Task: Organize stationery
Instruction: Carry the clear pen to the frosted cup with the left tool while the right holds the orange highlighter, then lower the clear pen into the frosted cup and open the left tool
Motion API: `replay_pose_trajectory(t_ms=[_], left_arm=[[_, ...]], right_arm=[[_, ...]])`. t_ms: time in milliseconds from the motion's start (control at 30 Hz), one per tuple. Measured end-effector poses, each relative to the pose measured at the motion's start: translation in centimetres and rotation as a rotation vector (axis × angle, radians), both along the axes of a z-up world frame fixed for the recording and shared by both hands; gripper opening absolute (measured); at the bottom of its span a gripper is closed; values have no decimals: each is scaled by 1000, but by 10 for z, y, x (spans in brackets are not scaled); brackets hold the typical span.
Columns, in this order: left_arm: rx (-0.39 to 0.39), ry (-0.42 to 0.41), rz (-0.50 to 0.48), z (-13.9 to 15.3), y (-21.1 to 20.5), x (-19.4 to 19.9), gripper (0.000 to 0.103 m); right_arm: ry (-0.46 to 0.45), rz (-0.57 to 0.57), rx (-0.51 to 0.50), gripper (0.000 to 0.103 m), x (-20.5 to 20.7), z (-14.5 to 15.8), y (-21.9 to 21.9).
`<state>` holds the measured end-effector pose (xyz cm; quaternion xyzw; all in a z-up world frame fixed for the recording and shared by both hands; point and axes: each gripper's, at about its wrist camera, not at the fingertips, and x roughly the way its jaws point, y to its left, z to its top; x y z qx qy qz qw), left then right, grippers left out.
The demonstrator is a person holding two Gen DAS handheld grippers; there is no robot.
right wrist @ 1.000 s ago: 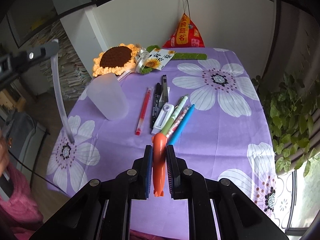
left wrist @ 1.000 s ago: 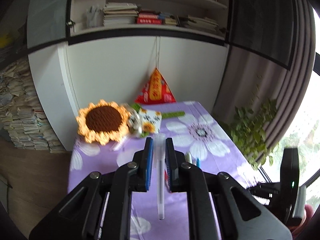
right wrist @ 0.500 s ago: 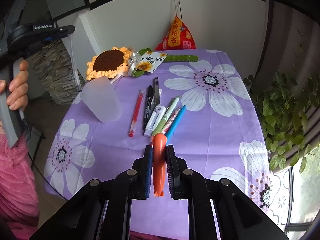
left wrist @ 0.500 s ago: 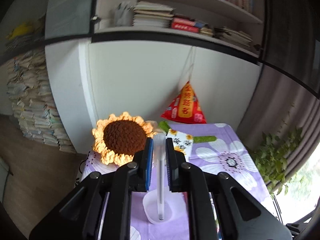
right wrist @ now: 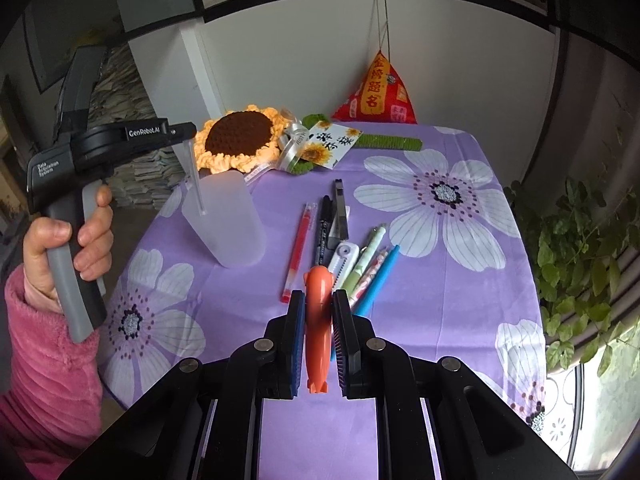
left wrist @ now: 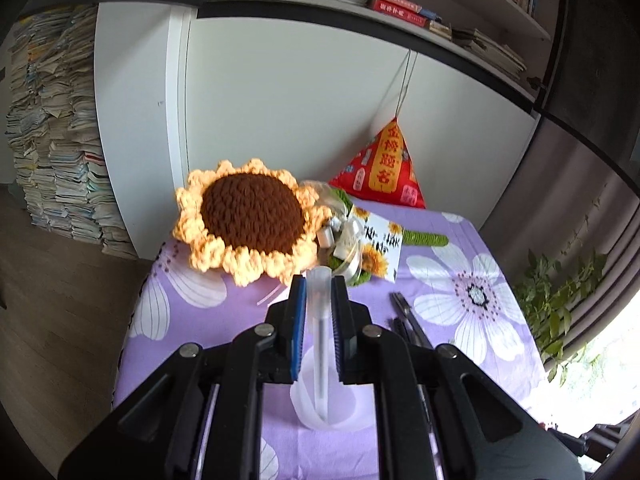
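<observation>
- Left gripper (left wrist: 319, 292) is clamped on a clear pen (left wrist: 320, 344) — its lower end dips into the frosted cup (right wrist: 224, 220).
- Right gripper (right wrist: 319, 308) pinches an orange pen (right wrist: 318, 320) above the purple tablecloth (right wrist: 420, 280).

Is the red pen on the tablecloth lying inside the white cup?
No, the red pen lies flat on the tablecloth, to the right of the cup.

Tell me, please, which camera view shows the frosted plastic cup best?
The right wrist view: the frosted cup stands whole on the purple cloth, with the clear pen dipping into its mouth. The left wrist view shows only part of its rim, behind the left gripper.
</observation>
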<state>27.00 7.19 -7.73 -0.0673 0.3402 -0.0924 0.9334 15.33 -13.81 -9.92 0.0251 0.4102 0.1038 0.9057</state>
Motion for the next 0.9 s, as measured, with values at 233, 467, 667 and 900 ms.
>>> replay_pose_trajectory(t_ms=[233,467,667,900], left_arm=[[-13,40,-12,-13,3,-3,11],[-28,-3,25,-3,11,-29,36],[-11,-71,93,6,29,-70,56],[-9,16,129,-21,47,-95,57]], right_arm=[[-1,29,-10,14,10,1,17],[-28,50,10,14,23,15,29],[-70,105,83,14,54,33,51],[-61,138,142,14,104,31,86]])
